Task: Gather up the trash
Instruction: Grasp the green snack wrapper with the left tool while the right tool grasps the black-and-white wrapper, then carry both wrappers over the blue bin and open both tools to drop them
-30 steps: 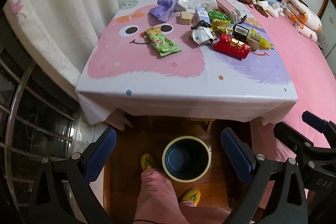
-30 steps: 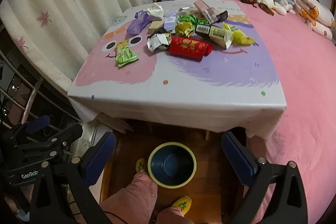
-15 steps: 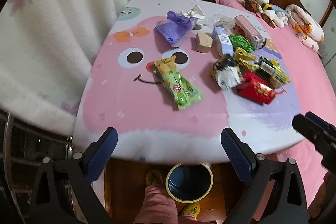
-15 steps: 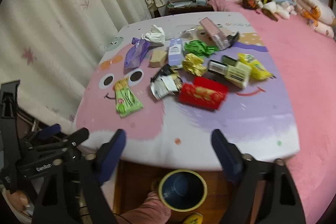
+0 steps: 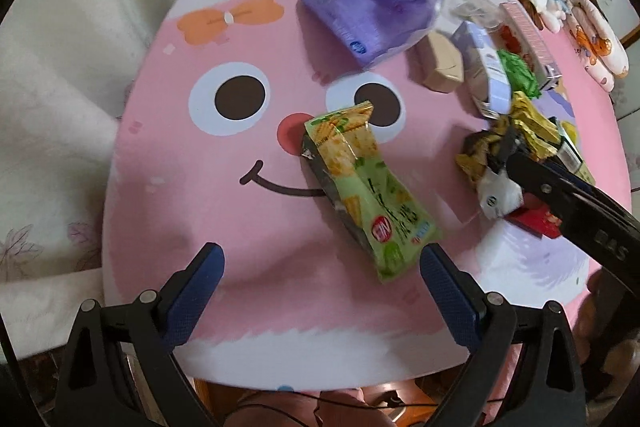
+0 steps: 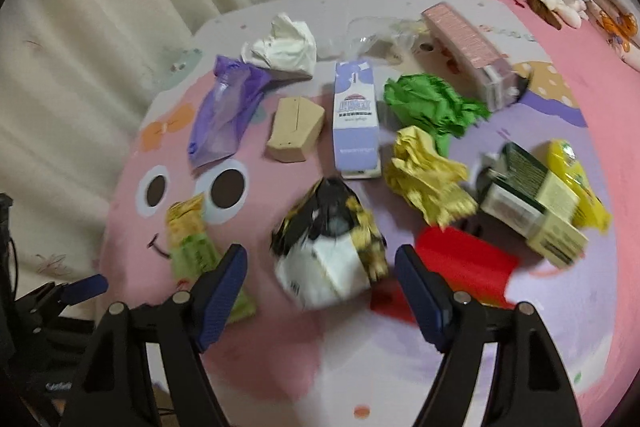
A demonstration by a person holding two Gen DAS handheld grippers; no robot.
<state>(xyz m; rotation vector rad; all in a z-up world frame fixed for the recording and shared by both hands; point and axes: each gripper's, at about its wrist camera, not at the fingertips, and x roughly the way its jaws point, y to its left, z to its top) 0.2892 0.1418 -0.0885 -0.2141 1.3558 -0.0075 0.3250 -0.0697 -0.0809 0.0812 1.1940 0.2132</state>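
Trash lies on a pink cartoon tablecloth [image 5: 160,187]. A green snack wrapper [image 5: 364,195] lies just ahead of my open left gripper [image 5: 320,279], nearer its right finger. A crumpled black, yellow and white wrapper [image 6: 328,239] sits just ahead of, between the fingers of, my open right gripper [image 6: 320,283]; it also shows in the left wrist view [image 5: 492,171]. A red box [image 6: 460,263] lies by the right finger. Behind lie a purple bag [image 6: 224,115], a lilac carton [image 6: 356,119], a tan box [image 6: 296,131], green paper [image 6: 432,103] and yellow paper [image 6: 428,171].
A white tissue [image 6: 288,43], a pink box [image 6: 468,47] and a green-and-cream carton [image 6: 536,203] lie further back. A curtain [image 6: 100,27] hangs at the left. A bed with pink cover [image 6: 592,67], pillow and plush toys is at the right and back.
Both grippers have risen from floor level and moved in over the table. The bin on the floor has left both views. The right gripper has neared the crumpled wrapper.
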